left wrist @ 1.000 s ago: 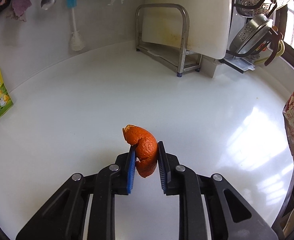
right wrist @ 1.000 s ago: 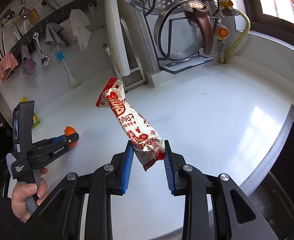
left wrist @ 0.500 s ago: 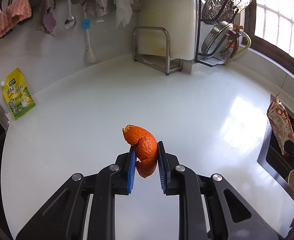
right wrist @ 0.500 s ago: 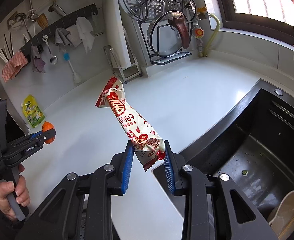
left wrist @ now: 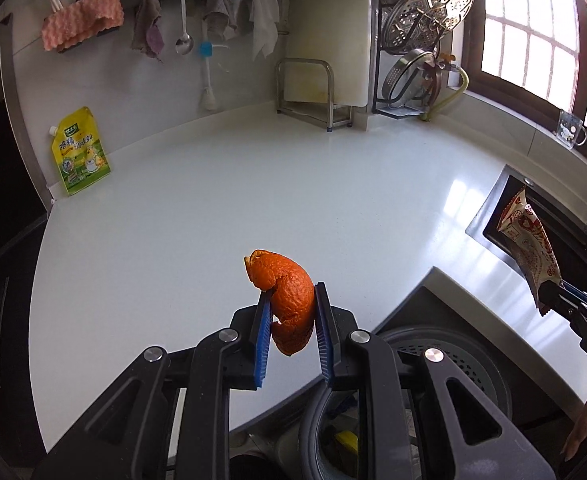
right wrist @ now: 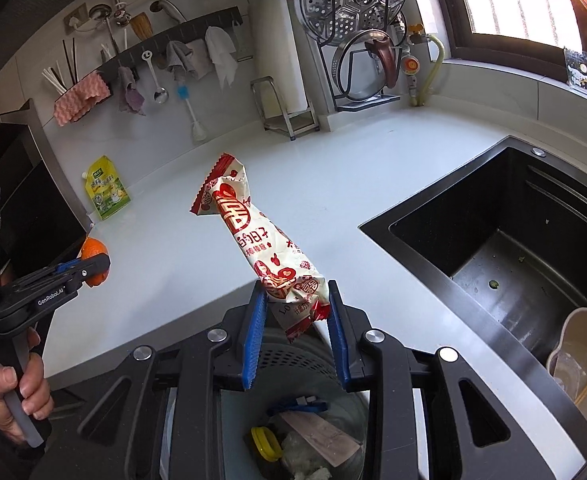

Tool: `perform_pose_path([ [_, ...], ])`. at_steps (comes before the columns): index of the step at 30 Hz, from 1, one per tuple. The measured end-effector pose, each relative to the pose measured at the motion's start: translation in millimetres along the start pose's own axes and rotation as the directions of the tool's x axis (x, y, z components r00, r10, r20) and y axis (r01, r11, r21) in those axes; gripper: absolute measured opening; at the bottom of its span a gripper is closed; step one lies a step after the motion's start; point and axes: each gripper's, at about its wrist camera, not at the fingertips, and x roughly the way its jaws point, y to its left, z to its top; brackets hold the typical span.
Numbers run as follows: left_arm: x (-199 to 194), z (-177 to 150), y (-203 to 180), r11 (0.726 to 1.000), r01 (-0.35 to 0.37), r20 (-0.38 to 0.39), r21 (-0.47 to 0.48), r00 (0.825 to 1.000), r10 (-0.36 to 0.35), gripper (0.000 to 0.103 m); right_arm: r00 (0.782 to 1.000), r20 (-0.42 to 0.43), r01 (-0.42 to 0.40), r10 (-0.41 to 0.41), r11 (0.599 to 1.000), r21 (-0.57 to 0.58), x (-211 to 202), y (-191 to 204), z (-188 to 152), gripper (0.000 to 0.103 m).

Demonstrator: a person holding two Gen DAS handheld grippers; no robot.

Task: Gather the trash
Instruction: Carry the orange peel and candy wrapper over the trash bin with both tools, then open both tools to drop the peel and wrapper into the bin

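Carrying orange peel (left wrist: 291, 304) and snack wrapper (right wrist: 271, 252), jaws clamped, back off the counter (left wrist: 213, 200). Now above, seemingly, the trash bin (right wrist: 293, 432). Ready for dropping.

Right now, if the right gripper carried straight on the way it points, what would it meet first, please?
Most likely the bare white countertop. The right gripper, shut on the snack wrapper, aims forward and downward over the bin rim, with nothing standing in that line. Depth is hard to judge through the fisheye.

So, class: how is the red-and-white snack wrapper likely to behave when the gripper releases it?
The snack wrapper, pinched at its lower end, stands up, so it is probably fairly stiff. Its crinkled film looks thin: probably light, perhaps fluttering as it falls.
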Motion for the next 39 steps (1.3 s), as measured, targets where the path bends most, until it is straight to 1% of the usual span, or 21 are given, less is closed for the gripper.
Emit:
perform_pose_path([
  [5, -27.2, -31.6, -3.7, 1.000, -0.006, 0.008, 0.006, 1.000, 0.006, 0.020, 1.000, 0.016, -0.009, 0.009, 1.000, -0.004, -25.4, 10.7, -27.4, 0.029],
  [10, -47.1, -62.8, -4.8, 1.000, -0.001, 0.000, 0.002, 1.000, 0.001, 0.020, 1.000, -0.003, -0.017, 0.017, 0.999, -0.042, -41.1, 22.7, -54.6, 0.029],
  [13, -53.4, -80.7, -7.5, 1.000, 0.006, -0.012, -0.005, 1.000, -0.007, 0.020, 0.999, -0.033, -0.026, 0.024, 0.998, -0.051, -42.0, 26.5, -71.5, 0.029],
  [18, -53.8, -105.3, -13.5, 1.000, -0.003, -0.030, -0.026, 1.000, 0.002, 0.020, 0.996, -0.093, -0.024, 0.018, 0.998, -0.058, -33.2, 29.0, -97.4, 0.029],
  [22, -44.4, -121.5, -23.9, 0.999, 0.022, -0.056, -0.050, 0.998, -0.025, 0.020, 0.991, -0.132, -0.024, 0.017, 0.999, -0.048, -23.2, 26.9, -110.0, 0.029],
  [26, -29.7, -132.0, -33.4, 0.999, 0.030, -0.094, -0.046, 0.995, -0.034, 0.020, 0.988, -0.154, -0.007, -0.001, 0.999, -0.050, -15.2, 25.2, -114.0, 0.029],
  [29, -19.4, -132.8, -35.5, 0.998, 0.037, -0.116, -0.053, 0.992, -0.043, 0.020, 0.985, -0.169, 0.008, -0.016, 0.999, -0.052, -8.8, 23.2, -115.5, 0.029],
  [37, -7.1, -129.8, -42.2, 0.998, 0.037, -0.126, -0.054, 0.991, -0.043, 0.022, 0.980, -0.196, 0.021, -0.030, 0.999, -0.048, 4.2, 18.2, -119.0, 0.030],
  [39, -4.4, -130.3, -41.6, 0.998, 0.039, -0.135, -0.059, 0.990, -0.047, 0.024, 0.980, -0.195, 0.021, -0.030, 0.999, -0.046, 5.6, 17.3, -118.5, 0.030],
])
